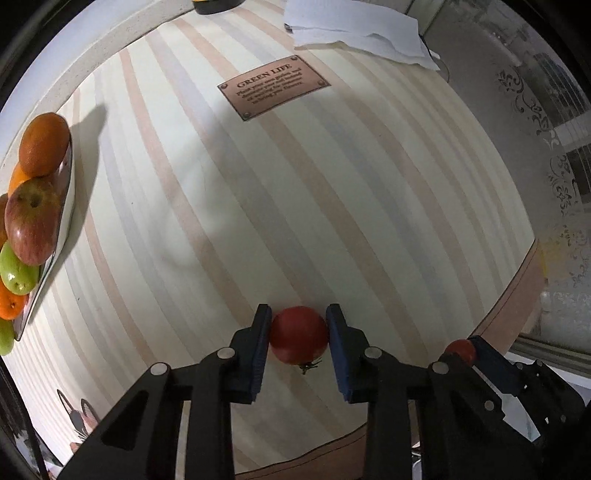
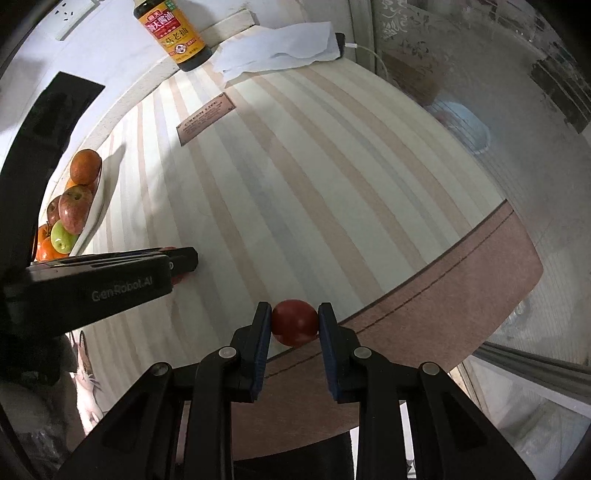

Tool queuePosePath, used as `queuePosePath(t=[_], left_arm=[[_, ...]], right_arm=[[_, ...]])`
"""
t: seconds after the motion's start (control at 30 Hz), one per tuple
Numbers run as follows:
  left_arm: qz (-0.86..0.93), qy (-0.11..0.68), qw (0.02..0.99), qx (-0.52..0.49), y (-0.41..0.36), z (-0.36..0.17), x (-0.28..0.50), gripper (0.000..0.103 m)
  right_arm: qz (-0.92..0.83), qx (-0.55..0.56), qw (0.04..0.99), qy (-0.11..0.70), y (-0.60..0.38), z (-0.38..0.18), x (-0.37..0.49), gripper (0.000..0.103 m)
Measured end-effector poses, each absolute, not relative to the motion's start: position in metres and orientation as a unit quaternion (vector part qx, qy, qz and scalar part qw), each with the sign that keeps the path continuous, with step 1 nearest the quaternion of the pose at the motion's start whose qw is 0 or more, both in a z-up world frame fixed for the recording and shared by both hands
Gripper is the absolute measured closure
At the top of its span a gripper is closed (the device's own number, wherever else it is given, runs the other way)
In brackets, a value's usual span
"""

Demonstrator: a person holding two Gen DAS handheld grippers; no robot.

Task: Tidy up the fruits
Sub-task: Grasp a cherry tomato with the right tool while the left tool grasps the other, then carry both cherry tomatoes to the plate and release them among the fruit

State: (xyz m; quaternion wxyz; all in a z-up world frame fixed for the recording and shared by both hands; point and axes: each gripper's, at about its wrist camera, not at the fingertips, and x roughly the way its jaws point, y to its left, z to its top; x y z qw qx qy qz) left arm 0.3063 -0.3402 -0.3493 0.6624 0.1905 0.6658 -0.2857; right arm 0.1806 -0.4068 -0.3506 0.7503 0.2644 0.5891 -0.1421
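In the left wrist view my left gripper (image 1: pixel 298 314) points down at the striped tablecloth (image 1: pixel 295 192), its blue pads pressed on both sides of a red tomato (image 1: pixel 299 336) whose stem faces the camera. My right gripper (image 2: pixel 294 308) is shut on a second red tomato (image 2: pixel 294 323) just above the table's front edge. That gripper and its tomato (image 1: pixel 461 350) also show low on the right of the left wrist view. A white tray (image 1: pixel 61 225) at far left holds oranges (image 1: pixel 44 144), red apples (image 1: pixel 33 225) and green fruits (image 1: pixel 16 273).
A soy sauce bottle (image 2: pixel 173 33) and a white paper towel (image 1: pixel 354 29) lie at the far end, with a brown "GREEN LIFE" label (image 1: pixel 273 86) printed on the cloth. The brown table edge (image 2: pixel 443 266) drops off to the right.
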Motion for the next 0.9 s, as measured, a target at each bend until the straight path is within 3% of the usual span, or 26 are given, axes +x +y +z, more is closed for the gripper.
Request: queuePosePath(t=[0.43,0.9], left_arm=[[-0.263,0.667,0.687,0.114,-0.256,-0.327,0.323,0.076],[-0.154,0.651,0.742,-0.046,-0.094,-0.267,0.390,0.076]], right_arm=[[-0.106,0.243,0.770,0.580,-0.390,-0.326,0.214,0.075],[0.045,0.240,0.785,0.569,-0.296,-0.297,0.317,0.075]])
